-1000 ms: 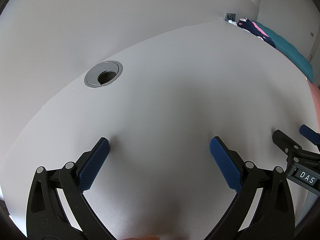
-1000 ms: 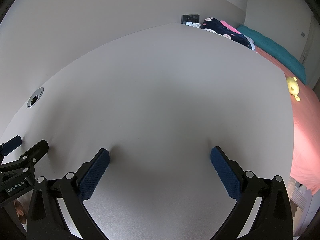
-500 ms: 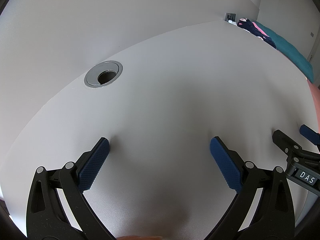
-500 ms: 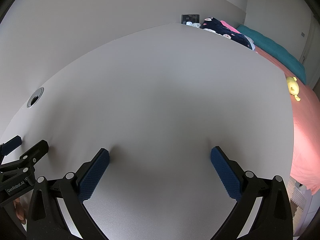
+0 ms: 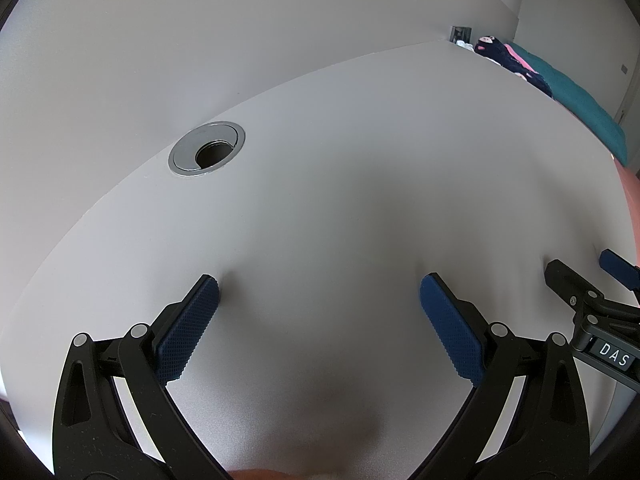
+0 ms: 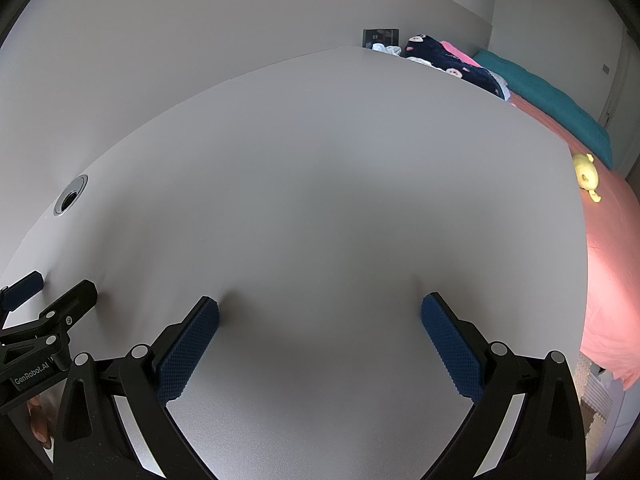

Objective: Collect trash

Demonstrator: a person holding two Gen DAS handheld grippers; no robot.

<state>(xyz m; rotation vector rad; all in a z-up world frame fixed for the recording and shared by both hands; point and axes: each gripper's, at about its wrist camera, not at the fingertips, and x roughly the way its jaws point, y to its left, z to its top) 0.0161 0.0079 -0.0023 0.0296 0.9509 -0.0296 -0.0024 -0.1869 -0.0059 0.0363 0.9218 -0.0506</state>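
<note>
Two grippers, the left gripper (image 5: 320,308) and right gripper (image 6: 320,320), both spread wide and holding nothing, rest on the white desk (image 6: 320,160). One cable hole (image 5: 207,148) near its back edge; no trash shows.

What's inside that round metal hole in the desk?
Inside the metal grommet in the desk only a dark opening shows; whatever lies below is hidden in shadow.

The desk (image 6: 320,168) lies bare and flat ahead of both hand-held grippers, giving free passage across it. A metal cable grommet (image 5: 207,148) sits flush near the wall edge; folded clothes (image 6: 448,60) crowd the far corner beside the bed (image 6: 612,240).
</note>
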